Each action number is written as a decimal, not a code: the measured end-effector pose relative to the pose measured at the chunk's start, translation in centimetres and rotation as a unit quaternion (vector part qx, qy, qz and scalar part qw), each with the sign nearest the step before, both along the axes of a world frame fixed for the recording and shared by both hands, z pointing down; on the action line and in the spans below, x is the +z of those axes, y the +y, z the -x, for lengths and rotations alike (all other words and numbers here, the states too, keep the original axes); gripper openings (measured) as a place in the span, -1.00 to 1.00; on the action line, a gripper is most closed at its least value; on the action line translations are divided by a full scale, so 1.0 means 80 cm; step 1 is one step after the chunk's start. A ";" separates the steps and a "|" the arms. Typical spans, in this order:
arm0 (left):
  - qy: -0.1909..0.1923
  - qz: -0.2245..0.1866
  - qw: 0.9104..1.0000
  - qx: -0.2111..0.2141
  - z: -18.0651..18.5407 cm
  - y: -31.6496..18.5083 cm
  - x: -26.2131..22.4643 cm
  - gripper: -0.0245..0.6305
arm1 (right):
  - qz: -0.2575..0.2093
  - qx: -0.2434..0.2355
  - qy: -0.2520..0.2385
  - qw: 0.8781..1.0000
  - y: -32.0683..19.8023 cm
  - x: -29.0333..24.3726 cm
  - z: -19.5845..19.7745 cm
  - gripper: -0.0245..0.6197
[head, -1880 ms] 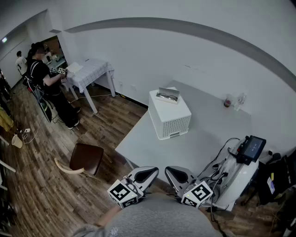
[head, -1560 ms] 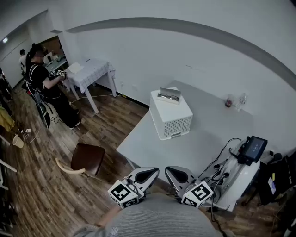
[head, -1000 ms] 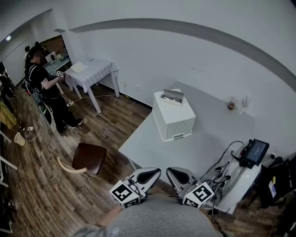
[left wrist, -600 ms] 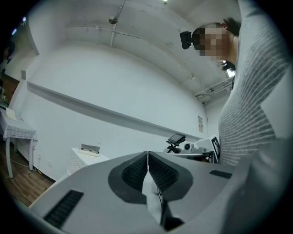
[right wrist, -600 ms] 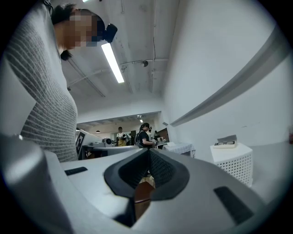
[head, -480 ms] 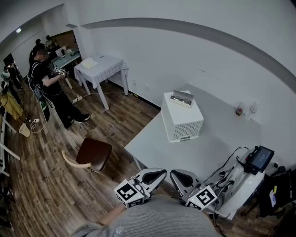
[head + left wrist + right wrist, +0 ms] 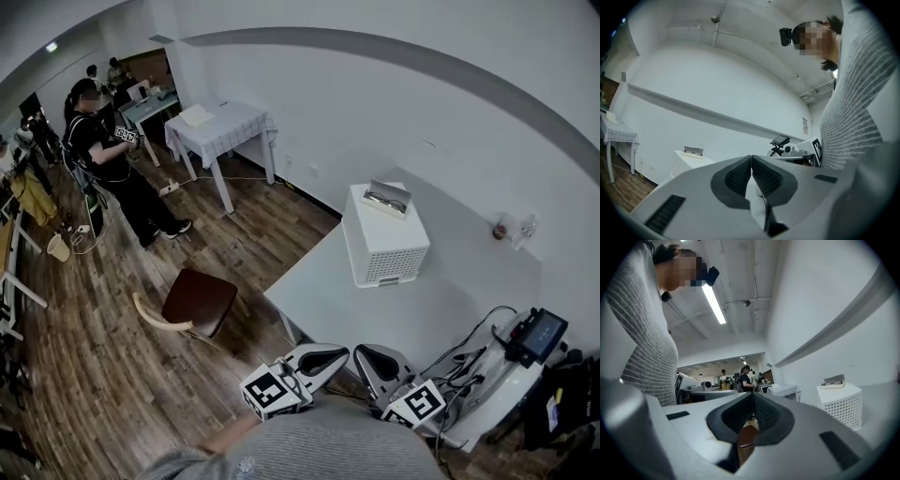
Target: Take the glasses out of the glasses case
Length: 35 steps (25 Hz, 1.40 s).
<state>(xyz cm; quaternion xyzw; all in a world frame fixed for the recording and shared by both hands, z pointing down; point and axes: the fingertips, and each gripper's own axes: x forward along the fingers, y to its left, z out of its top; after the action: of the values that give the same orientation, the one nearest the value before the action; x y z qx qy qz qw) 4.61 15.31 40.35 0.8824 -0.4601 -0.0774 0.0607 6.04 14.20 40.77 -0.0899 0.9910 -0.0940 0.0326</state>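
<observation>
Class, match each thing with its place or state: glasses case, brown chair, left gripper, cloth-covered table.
Things:
1 glasses case
2 brown chair
3 left gripper
4 cloth-covered table

Places or states:
A jaws shut, nothing between them
B on the wooden floor, beside the white table
C open, on top of the white perforated box
D by the wall, beyond the chair

Pairs: 1-C; 2-B; 3-A; 4-D

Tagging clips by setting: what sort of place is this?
Probably a shared lab or workroom rather than a home: a small screen and tangled cables sit by the white table, and another person works at a cloth-covered table across the wood floor.
</observation>
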 end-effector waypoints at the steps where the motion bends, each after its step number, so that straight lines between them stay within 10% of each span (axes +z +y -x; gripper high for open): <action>1: 0.001 -0.001 1.000 0.000 0.004 -0.005 0.000 -0.88 | 0.000 0.001 -0.001 1.000 -0.004 -0.001 0.003 -0.87; 22: 0.011 -0.029 0.994 0.105 0.180 -0.184 -0.015 -0.88 | 0.014 0.109 -0.024 0.994 -0.167 -0.004 0.169 -0.87; 35: 0.032 0.012 0.979 0.200 0.197 -0.247 0.011 -0.88 | 0.030 0.241 -0.019 0.970 -0.234 0.010 0.166 -0.87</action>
<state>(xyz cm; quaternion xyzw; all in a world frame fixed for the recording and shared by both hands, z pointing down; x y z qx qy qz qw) -11.18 -4.44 41.24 0.9530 -0.2729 -0.0859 0.1001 -7.21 -4.52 41.59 -0.3257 0.9358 -0.1149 0.0707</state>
